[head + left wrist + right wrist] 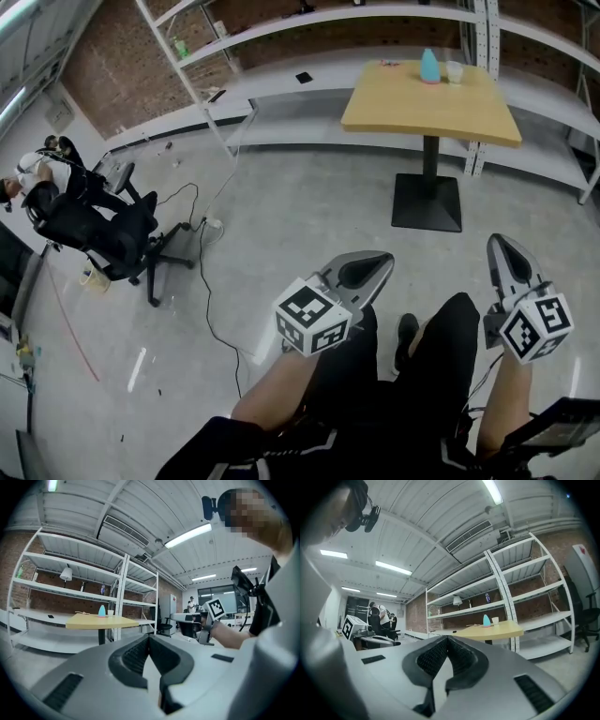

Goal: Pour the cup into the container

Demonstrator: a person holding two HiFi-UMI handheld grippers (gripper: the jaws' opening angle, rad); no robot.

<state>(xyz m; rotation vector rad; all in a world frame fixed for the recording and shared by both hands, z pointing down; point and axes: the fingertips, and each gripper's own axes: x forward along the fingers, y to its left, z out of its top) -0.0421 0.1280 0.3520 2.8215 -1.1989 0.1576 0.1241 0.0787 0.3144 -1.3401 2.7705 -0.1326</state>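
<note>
Far off on a yellow-topped table [431,103] stand a light-blue container [429,66] and a small clear cup [455,71], close side by side. Both also show small in the left gripper view, the blue container [101,611] beside the cup [110,612], and in the right gripper view, container [486,620] and cup [495,620]. My left gripper [382,259] is held low over the person's lap, shut and empty. My right gripper [497,244] is beside it, also shut with nothing in it. Both point toward the table, well short of it.
White shelving [309,23] runs along the brick wall behind the table. A black office chair [103,234] with a seated person stands at left, with cables [211,272] trailing over the concrete floor. The table's black pedestal base [427,202] lies between me and the far wall.
</note>
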